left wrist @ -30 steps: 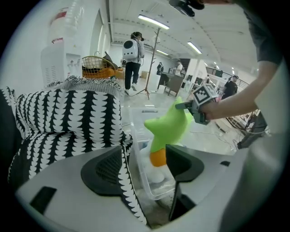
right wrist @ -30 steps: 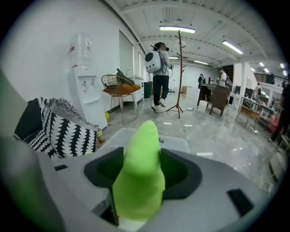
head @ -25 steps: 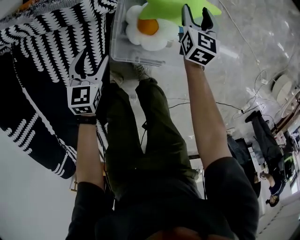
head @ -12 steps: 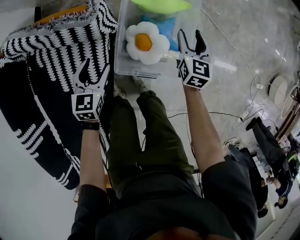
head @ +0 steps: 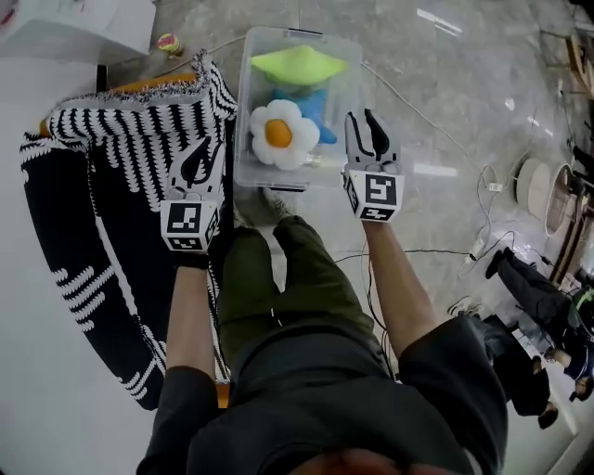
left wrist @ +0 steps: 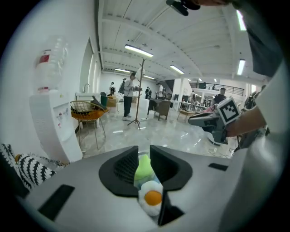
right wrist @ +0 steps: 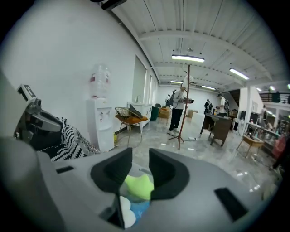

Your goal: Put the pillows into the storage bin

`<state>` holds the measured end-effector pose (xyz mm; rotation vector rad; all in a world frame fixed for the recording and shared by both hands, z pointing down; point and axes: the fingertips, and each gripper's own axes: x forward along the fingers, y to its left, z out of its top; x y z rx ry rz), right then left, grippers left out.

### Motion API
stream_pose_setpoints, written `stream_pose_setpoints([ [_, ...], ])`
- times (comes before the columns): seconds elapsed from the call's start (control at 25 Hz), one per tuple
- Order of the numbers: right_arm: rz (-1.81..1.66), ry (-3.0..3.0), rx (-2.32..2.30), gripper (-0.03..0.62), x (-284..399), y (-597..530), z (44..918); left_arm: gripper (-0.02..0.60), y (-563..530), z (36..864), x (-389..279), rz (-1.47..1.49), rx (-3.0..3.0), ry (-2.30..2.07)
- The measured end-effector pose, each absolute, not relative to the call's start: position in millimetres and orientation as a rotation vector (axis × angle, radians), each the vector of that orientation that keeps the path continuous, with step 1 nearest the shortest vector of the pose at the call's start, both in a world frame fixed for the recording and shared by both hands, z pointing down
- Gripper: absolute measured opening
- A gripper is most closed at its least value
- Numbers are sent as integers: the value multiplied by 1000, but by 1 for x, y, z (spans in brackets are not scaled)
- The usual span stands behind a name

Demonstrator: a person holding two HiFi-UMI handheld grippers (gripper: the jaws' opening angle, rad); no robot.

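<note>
A clear storage bin (head: 243, 111) stands on the marble floor ahead of me. In it lie a green pillow (head: 299, 65), a blue pillow (head: 311, 104) and a white flower pillow with an orange centre (head: 278, 134). My left gripper (head: 201, 163) hovers just left of the bin's near corner, over the striped cover. Its jaws are closing on nothing. My right gripper (head: 366, 133) hangs at the bin's right wall, jaws also closing and empty. Through the left gripper's gap (left wrist: 144, 156) I see the flower pillow (left wrist: 152, 199). The right gripper's gap (right wrist: 140, 163) frames the green pillow (right wrist: 139, 186).
A black-and-white striped cover (head: 121, 167) drapes over furniture at the left. A white box (head: 83, 23) sits at the top left. Cables (head: 445, 139) run over the floor at the right, and a person (head: 529, 288) stands at the lower right. A water dispenser (left wrist: 50, 122) stands by the wall.
The right gripper has drawn back from the green pillow, which now lies in the bin. Both grippers sit nearer to me, and both pairs of jaws stand narrower.
</note>
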<state>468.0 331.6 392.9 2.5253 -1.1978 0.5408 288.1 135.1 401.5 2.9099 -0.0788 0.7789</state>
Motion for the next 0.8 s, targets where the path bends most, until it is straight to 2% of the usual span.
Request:
stream_pose_setpoints([
  [0.08,511,-1195,2542,94,463,337,363,42,140,375,293,740,2937,-51],
  [0.32,448,-1174,2584,9,440,360,290,11,161,308,302,652,2992,31],
  [0.8,390,-1201,2632,2,423,395,205,3,204,218,315,536,3059,209],
])
